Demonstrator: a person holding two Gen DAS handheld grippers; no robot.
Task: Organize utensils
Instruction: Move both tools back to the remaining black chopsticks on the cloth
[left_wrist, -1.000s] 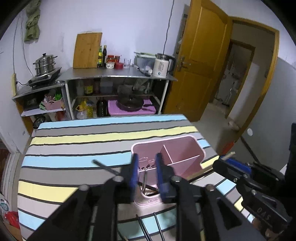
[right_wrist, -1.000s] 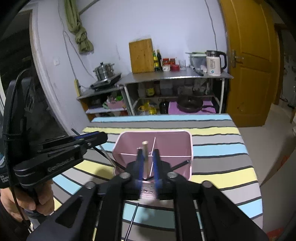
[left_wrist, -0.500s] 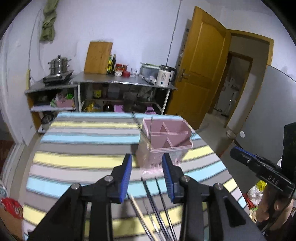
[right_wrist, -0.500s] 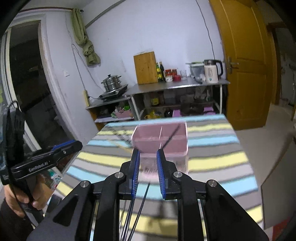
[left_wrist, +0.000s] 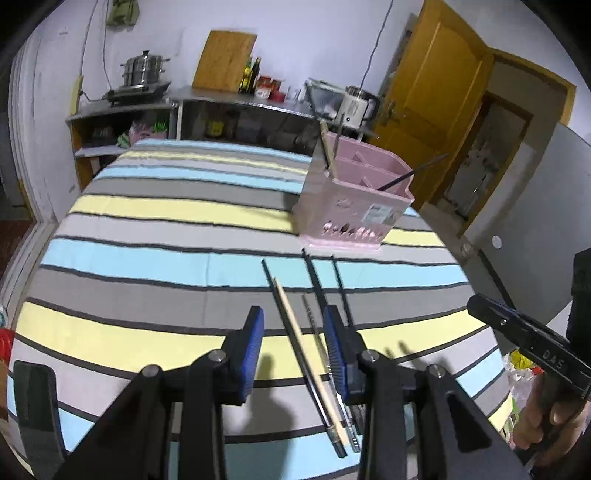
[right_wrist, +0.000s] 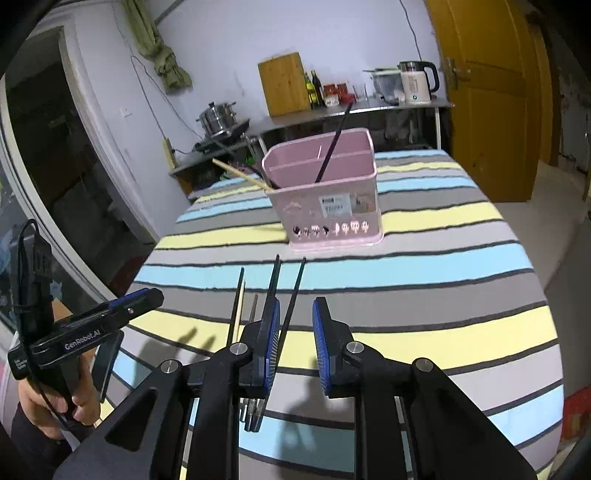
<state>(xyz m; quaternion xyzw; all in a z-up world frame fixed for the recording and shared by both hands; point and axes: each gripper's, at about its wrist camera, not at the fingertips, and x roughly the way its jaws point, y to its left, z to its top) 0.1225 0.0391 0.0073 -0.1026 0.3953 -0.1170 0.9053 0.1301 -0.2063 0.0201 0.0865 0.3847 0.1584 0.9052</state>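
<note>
Left tool: blue-padded fingers standing apart, gripping nothing, hovering low over the loose chopsticks; also showing at the left edge of the right wrist view.

Loose chopsticks: five sticks lying near-parallel on the table, tips pointing toward the caddy. From the left: a dark stick lying against a pale wooden one, a thin grey metal one, then two more dark ones. Their near ends are passing under the tools.

Caddy: pink plastic, rectangular, divided into compartments, a paper label and a row of small cut-outs on its near face. Sitting upright on the table, just beyond the chopstick tips. A wooden stick and a dark one are leaning out at its left corner; another dark stick is slanting out to the right.

Table: wearing a cloth striped grey, yellow and light blue.

Right tool: fingers standing apart, empty, one dark chopstick lying on the cloth between them.
</note>
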